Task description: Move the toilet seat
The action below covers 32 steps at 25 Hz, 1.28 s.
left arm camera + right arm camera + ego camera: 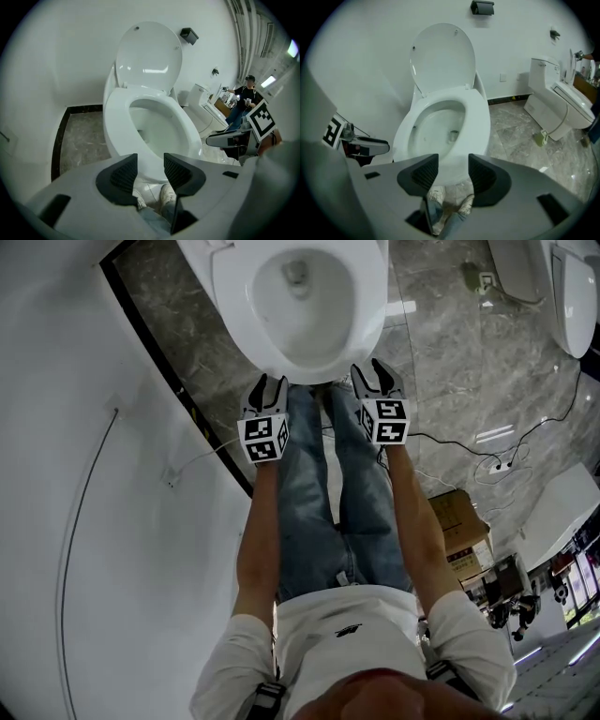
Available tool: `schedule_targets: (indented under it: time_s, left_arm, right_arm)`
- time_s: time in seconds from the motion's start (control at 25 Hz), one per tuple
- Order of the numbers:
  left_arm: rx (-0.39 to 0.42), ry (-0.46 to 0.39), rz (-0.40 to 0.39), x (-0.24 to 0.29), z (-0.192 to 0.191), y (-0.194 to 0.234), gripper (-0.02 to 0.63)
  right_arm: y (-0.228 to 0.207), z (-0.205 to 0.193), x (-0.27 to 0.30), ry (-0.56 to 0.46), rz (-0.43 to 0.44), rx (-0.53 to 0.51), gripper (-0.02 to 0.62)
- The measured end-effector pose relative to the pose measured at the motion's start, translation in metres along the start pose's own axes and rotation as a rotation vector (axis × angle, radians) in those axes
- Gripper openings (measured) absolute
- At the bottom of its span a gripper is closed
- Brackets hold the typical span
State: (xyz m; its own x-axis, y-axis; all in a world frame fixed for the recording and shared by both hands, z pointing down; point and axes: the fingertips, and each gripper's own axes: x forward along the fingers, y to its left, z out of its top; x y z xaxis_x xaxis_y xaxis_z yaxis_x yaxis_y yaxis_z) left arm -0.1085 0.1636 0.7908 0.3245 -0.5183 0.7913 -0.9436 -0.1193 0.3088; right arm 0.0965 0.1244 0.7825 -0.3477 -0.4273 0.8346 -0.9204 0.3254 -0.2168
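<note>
The toilet seat (370, 306) is lying down on the bowl, with its lid (149, 56) standing upright. The left gripper (266, 382) and right gripper (375, 371) are hovering at its front rim, jaws apart and empty. The person's legs (328, 502) are standing just behind them, and a second toilet (555, 101) is sitting nearby.

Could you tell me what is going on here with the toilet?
A person stands facing a white toilet with a hand-held gripper in each hand. The left hand-held gripper and the right hand-held gripper hang side by side close to the front edge of the toilet seat. The seat lies down on the bowl, with the lid upright behind it. Both sets of jaws stand apart with nothing gripped, so the seat is not yet taken hold of.
</note>
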Motion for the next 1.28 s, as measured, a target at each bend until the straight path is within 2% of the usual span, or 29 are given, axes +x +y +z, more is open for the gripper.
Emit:
schedule_targets:
  time_s: [0.44, 0.68, 1.0, 1.28]
  left_arm:
    - [-0.098, 0.054, -0.021, 0.018, -0.023, 0.013, 0.273]
    - [-0.148, 0.05, -0.044, 0.027, -0.019, 0.012, 0.302]
    - [-0.166, 0.086, -0.029, 0.037, -0.022, 0.016, 0.305]
    - [-0.169, 0.089, -0.012, 0.036, -0.022, 0.016, 0.304]
  right_arm:
    - [0.004, -0.025, 0.027, 0.068, 0.043, 0.182, 0.272]
    - [0.004, -0.021, 0.037, 0.039, 0.078, 0.295, 0.292]
    - [-0.002, -0.026, 0.045, 0.067, 0.032, 0.295, 0.291]
    - [-0.001, -0.027, 0.041, 0.072, 0.02, 0.251, 0.291]
